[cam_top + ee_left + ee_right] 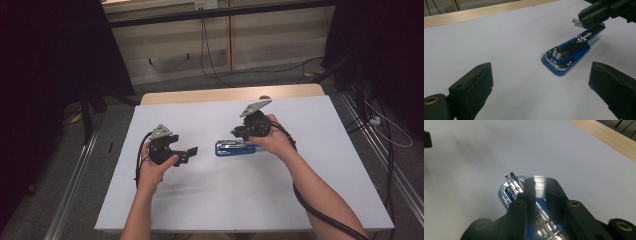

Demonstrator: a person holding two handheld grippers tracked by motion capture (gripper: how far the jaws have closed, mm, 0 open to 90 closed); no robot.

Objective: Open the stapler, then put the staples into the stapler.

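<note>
Right gripper point(539, 185): jaws clamped on a strip of staples point(539, 182), held directly over the open blue stapler point(566, 53) on the worktop point(210, 200). Stapler's long axis runs along the jaws. Left gripper point(541, 85): jaws wide apart, stapler lying well ahead.

Dim room w/ dark edges, soft shadows, slight blur.
</note>
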